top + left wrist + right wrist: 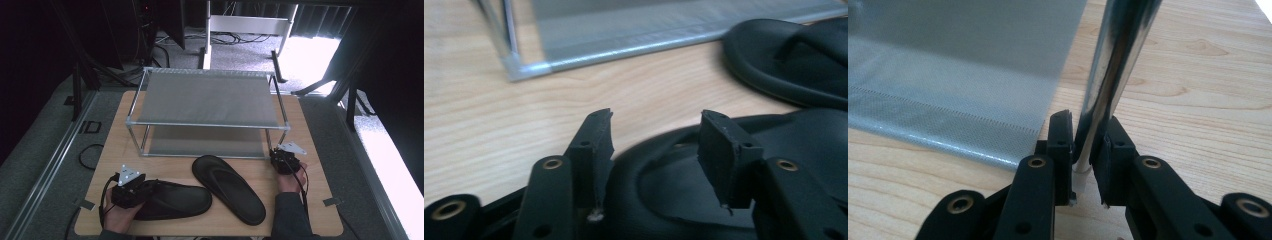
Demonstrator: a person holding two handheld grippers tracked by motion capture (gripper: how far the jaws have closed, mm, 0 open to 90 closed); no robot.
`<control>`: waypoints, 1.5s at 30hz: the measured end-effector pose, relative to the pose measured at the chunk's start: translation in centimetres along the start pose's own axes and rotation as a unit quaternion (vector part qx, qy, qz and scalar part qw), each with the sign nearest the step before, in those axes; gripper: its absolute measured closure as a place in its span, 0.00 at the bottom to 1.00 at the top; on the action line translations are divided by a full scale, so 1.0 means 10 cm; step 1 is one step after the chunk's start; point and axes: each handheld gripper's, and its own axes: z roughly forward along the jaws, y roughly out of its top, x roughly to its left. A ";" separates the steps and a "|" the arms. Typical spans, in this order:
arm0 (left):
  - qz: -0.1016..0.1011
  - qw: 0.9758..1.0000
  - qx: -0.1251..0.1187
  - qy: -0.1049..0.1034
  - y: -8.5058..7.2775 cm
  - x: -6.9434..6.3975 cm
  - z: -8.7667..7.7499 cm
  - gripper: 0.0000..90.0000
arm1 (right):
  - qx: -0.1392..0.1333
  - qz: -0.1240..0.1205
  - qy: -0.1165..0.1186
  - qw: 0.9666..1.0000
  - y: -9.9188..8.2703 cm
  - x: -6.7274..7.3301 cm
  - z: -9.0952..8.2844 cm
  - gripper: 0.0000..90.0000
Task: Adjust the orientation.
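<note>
The work in hand is loading two black slippers onto a two-tier shoe rack (210,100) that stands on the table (310,130).

Status: both rack shelves are bare. No slipper has been placed yet.

Right hand-held gripper (1083,150): jaws clamped on the rack's front right leg (1113,65) near its foot, judged to steady the rack.

Left hand-held gripper (656,150): jaws apart, with the rim of the left slipper (172,200) between them. The pads do not press on it, so no grip is established. This slipper lies flat at the front left of the table.

The right slipper (227,187) lies diagonally at the table centre, just in front of the rack, untouched.

Remaining, as judged: close on the left slipper, lift it, set it on a shelf, then repeat for the right slipper.
</note>
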 end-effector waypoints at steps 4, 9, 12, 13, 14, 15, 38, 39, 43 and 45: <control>0.011 1.000 0.006 0.006 0.00 -0.02 0.03 0.49 | 0.000 0.000 0.001 1.000 0.00 0.00 0.00 0.87; 0.005 1.000 0.013 0.009 -0.01 0.00 0.05 0.45 | 0.000 0.000 0.002 1.000 0.00 0.00 0.00 0.87; -0.002 0.999 0.032 0.010 -0.04 0.03 0.11 0.38 | -0.001 0.000 0.002 1.000 0.00 0.00 0.00 0.87; -0.003 0.999 0.040 0.010 -0.06 0.05 0.13 0.36 | -0.001 0.000 0.002 1.000 0.00 0.00 0.00 0.87; -0.004 0.999 0.045 0.012 -0.06 0.05 0.15 0.36 | -0.001 0.000 0.002 1.000 0.00 0.00 0.00 0.87; -0.005 0.999 0.051 0.013 -0.07 0.06 0.17 0.36 | -0.001 0.000 0.002 1.000 0.00 0.00 0.00 0.86; 0.034 0.997 0.055 0.030 0.34 0.00 0.54 0.37 | -0.003 0.000 0.003 1.000 -0.01 0.00 0.00 0.85; 0.031 0.997 0.060 0.032 0.35 0.00 0.57 0.34 | -0.003 0.000 0.003 1.000 -0.01 0.00 0.00 0.85; 0.030 0.997 0.058 0.033 0.38 -0.01 0.65 0.32 | -0.003 0.000 0.004 1.000 -0.01 0.00 0.00 0.86; 0.033 0.998 0.052 0.029 0.43 -0.04 0.70 0.32 | -0.003 0.000 0.004 1.000 -0.01 0.00 0.00 0.86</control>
